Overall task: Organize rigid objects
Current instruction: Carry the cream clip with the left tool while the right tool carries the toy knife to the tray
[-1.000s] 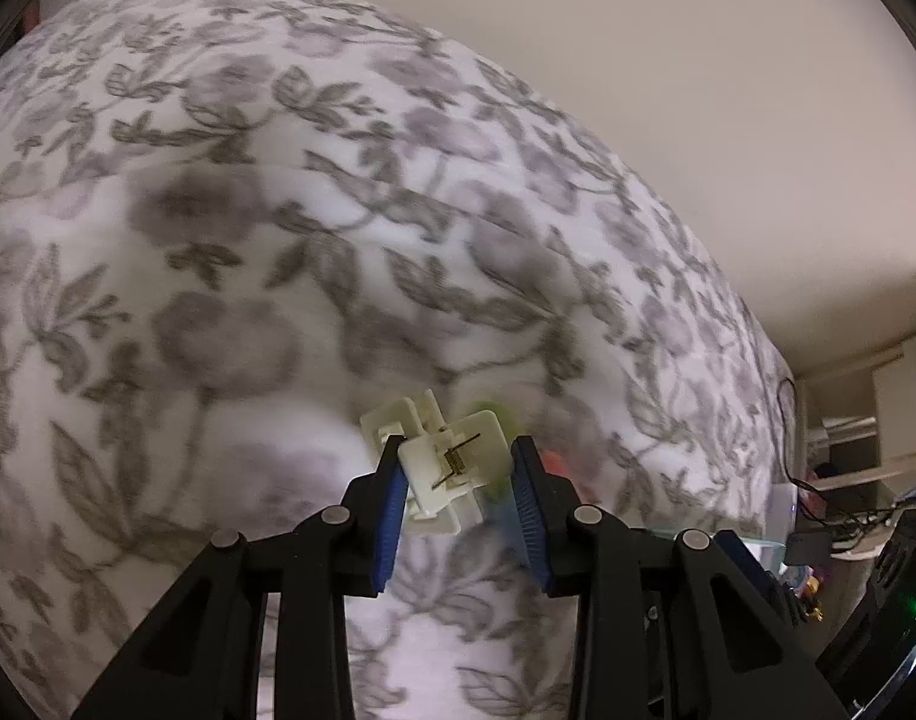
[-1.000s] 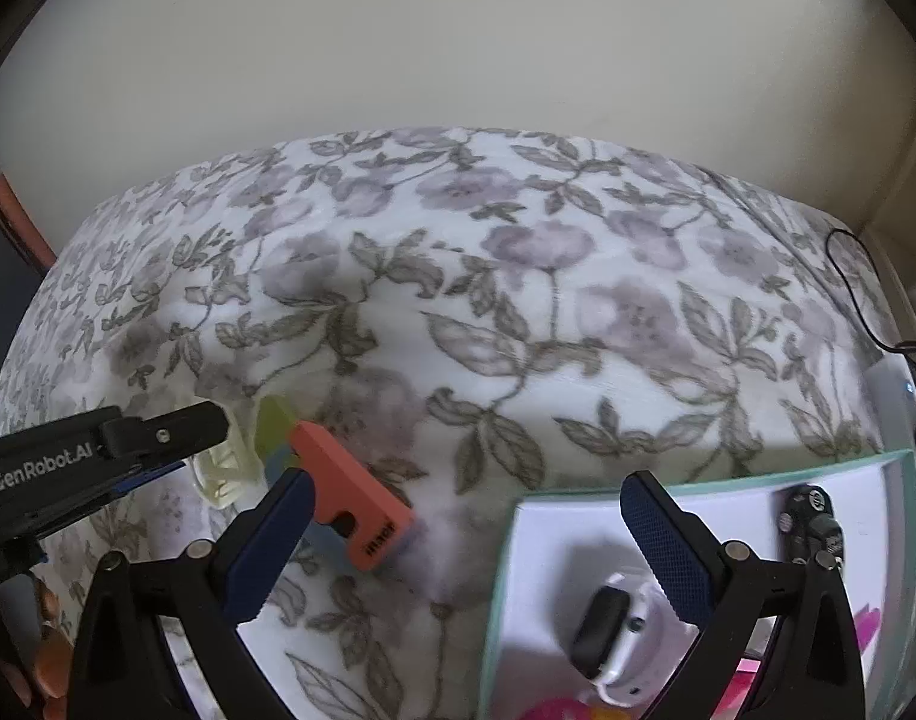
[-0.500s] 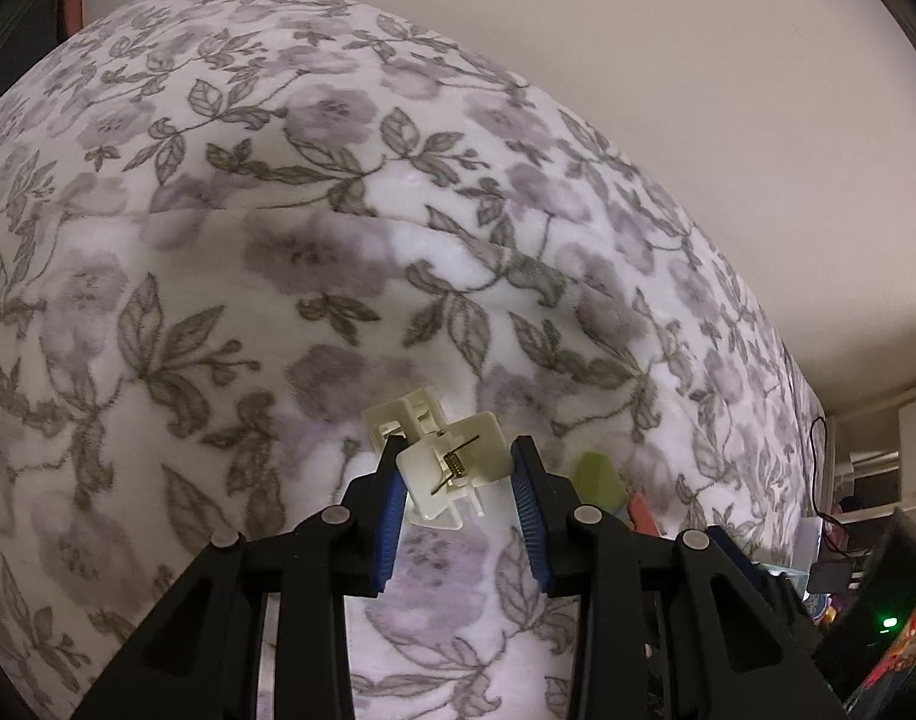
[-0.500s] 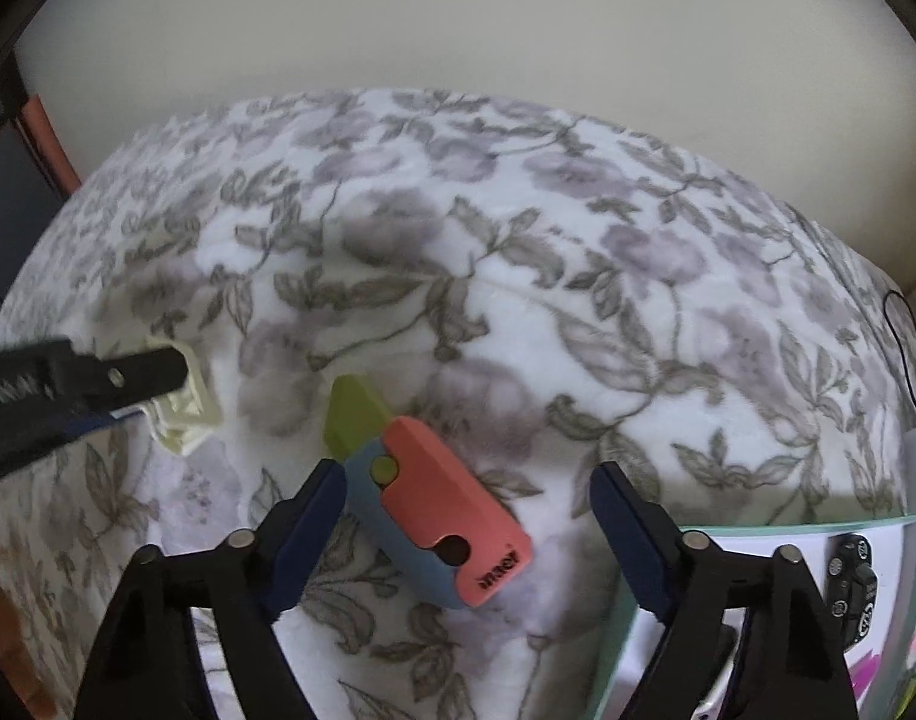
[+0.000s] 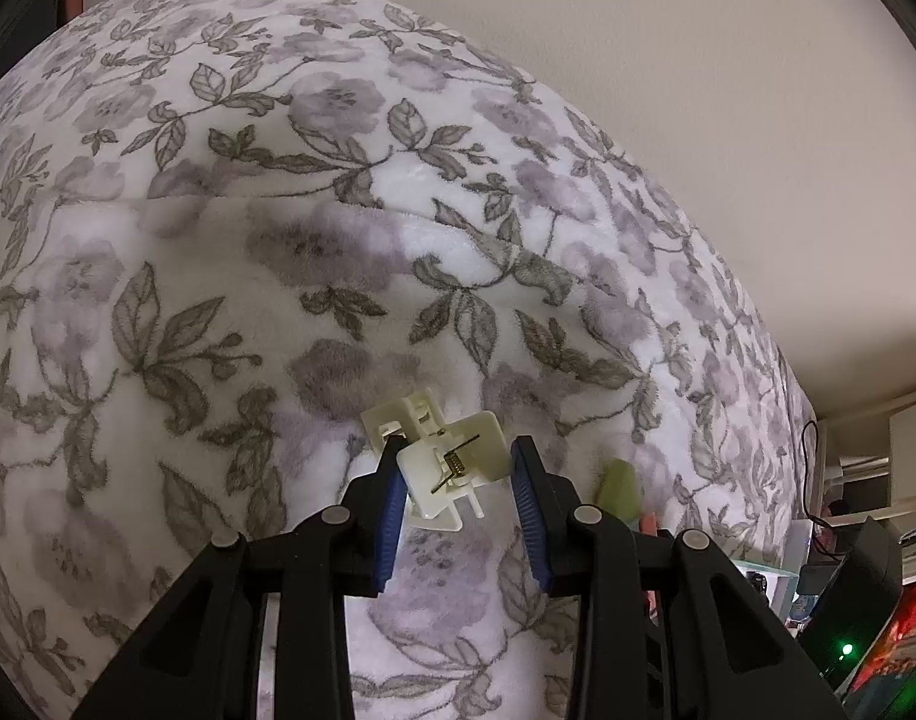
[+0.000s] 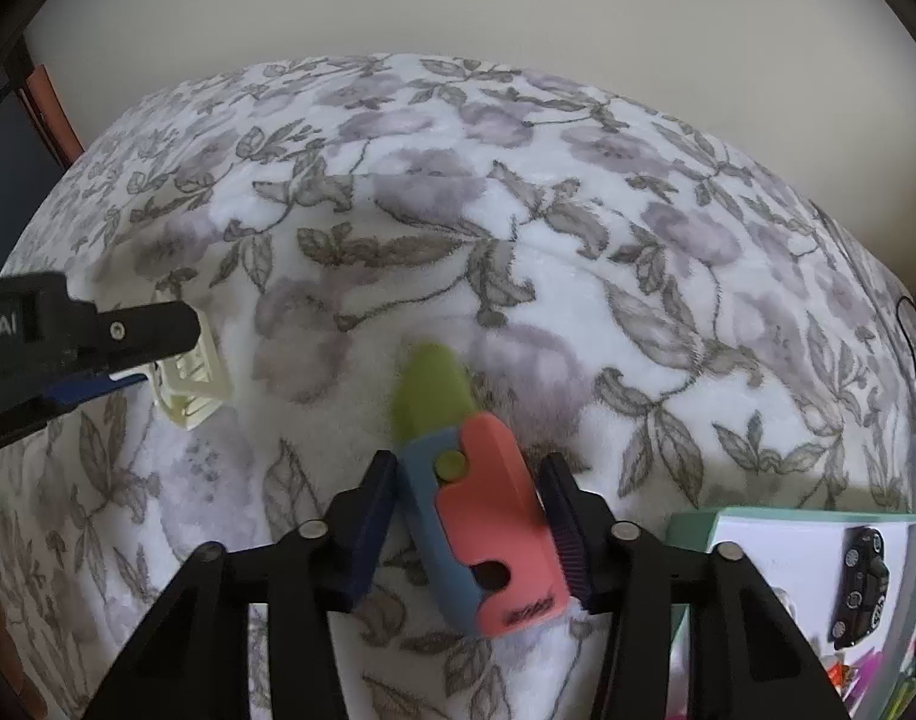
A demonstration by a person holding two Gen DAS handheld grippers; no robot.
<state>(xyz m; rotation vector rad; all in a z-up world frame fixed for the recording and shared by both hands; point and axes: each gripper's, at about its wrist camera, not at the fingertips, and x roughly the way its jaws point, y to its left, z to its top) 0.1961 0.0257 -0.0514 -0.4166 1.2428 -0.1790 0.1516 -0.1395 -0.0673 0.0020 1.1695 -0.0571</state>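
Note:
My left gripper [image 5: 458, 474] is shut on a cream plastic clip [image 5: 443, 459] with a metal spring, held above the floral blanket [image 5: 278, 240]. The clip and left gripper also show at the left of the right wrist view [image 6: 188, 384]. My right gripper [image 6: 470, 516] has its blue pads on either side of a toy knife [image 6: 482, 516] with a pink and blue handle and a green blade; the jaws touch or nearly touch the handle. The green blade tip shows in the left wrist view [image 5: 617, 480].
A white tray with a teal rim [image 6: 692, 531] lies at the lower right, holding a small black toy car [image 6: 860, 576] and other bits. A black cable [image 6: 914, 360] runs at the blanket's right edge. Shelves and a device with a green light [image 5: 845, 651] stand right.
My right gripper has moved left from the tray and closed in around the toy knife. My left gripper keeps hold of the clip and has lifted it slightly.

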